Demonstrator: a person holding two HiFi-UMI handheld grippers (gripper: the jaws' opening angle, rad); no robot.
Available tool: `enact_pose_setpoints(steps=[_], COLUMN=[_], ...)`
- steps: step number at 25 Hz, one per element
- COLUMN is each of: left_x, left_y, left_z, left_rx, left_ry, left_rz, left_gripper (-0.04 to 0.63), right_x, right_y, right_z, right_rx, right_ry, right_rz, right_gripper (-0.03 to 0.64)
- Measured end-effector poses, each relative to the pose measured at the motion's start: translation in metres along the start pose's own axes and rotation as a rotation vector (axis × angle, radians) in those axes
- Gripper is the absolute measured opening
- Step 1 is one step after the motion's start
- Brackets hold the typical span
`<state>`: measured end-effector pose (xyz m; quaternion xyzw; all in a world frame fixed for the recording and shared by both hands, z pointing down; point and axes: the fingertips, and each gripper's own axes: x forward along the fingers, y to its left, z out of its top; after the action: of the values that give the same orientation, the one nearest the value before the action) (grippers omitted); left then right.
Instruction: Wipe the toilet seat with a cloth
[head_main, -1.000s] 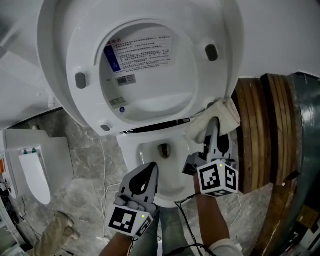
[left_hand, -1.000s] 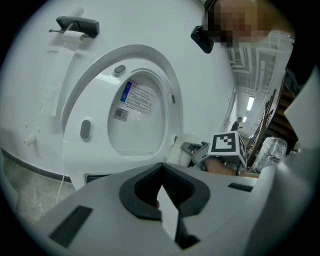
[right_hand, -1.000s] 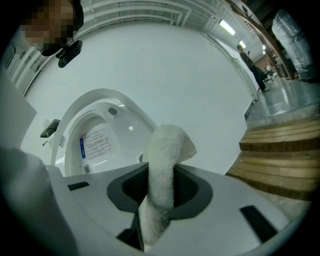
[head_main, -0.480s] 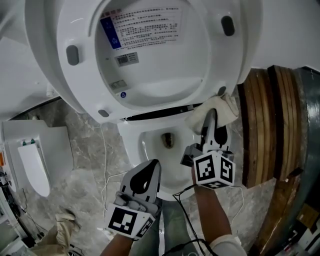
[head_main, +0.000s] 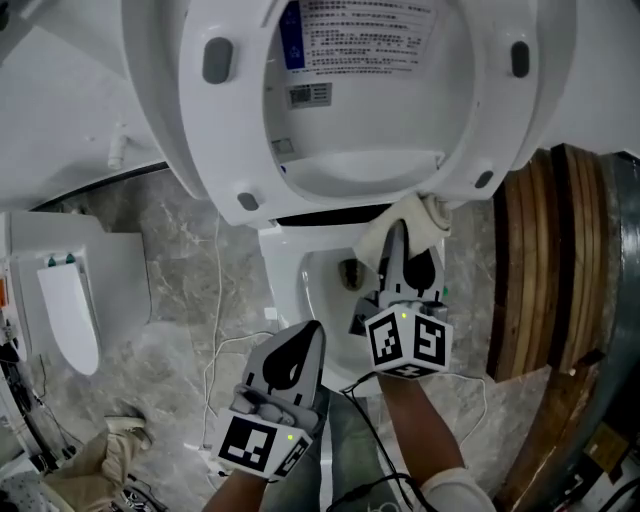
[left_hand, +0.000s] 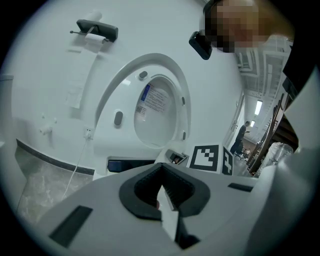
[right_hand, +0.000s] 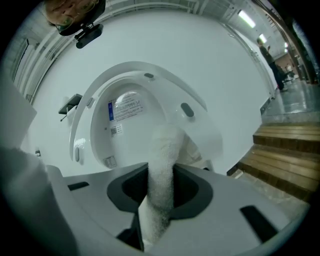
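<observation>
Cloth (head_main: 424, 222), white and fluffy, sits right of centre in the head view, clamped between the fingers of the right gripper (head_main: 399, 238), whose forearm reaches forward, pressing it against the lower rim of the raised toilet seat (head_main: 192, 135), a glossy white oval. Lower centre, the left gripper (head_main: 303, 335) hovers, fingers together, empty.

We are finding no print that we can read. On the underside of the toilet lid (head_main: 350, 165), at twelve o'clock in the head view, we are seeing a white label (head_main: 365, 35) with red and black lines too small to make out. A blue strip (head_main: 291, 35) is sitting at its nine o'clock and a barcode sticker (head_main: 310, 95) at its seven o'clock. A black-and-white square marker (head_main: 408, 343) is showing on the cube of the right gripper (head_main: 397, 240), and a second marker (head_main: 253, 443) on that of the left gripper (head_main: 308, 330).
</observation>
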<state>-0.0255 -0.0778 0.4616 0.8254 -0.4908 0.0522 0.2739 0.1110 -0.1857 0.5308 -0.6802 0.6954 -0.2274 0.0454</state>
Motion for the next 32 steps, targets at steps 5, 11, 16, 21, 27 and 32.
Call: enact_pose_setpoints(steps=[5,11,16,21,27,32], left_x=[-0.022,-0.048,-0.067,-0.080,-0.094,-0.106], left_y=[0.023,0.052,0.071,0.086,0.092,0.093], left_z=[0.005,0.008,0.012,0.022,0.053,0.084], left_rx=[-0.017,-0.045,-0.064,-0.067,-0.053,-0.037], left_ry=[-0.029,-0.060,-0.084,-0.106,-0.150,-0.189], left_rz=[0.039,0.096,0.135,0.154,0.154,0.152], left_gripper=[0.002,0.002,0.002,0.002,0.002,0.002], right_x=[-0.002,-0.002,0.000,0.002,0.002,0.002], right_y=[0.035,0.086,0.120,0.140,0.167,0.191], right_z=[-0.017,-0.036,-0.045,-0.042,-0.022,0.007], right_rx=[-0.020,-0.042,-0.019,0.061,0.137,0.124], right_ry=[0.045,0.082,0.096,0.098,0.085,0.073], right_rz=[0.032,0.098,0.120,0.090,0.076,0.083], right_gripper=[0.100,0.100,0.100,0.100,0.100,0.100])
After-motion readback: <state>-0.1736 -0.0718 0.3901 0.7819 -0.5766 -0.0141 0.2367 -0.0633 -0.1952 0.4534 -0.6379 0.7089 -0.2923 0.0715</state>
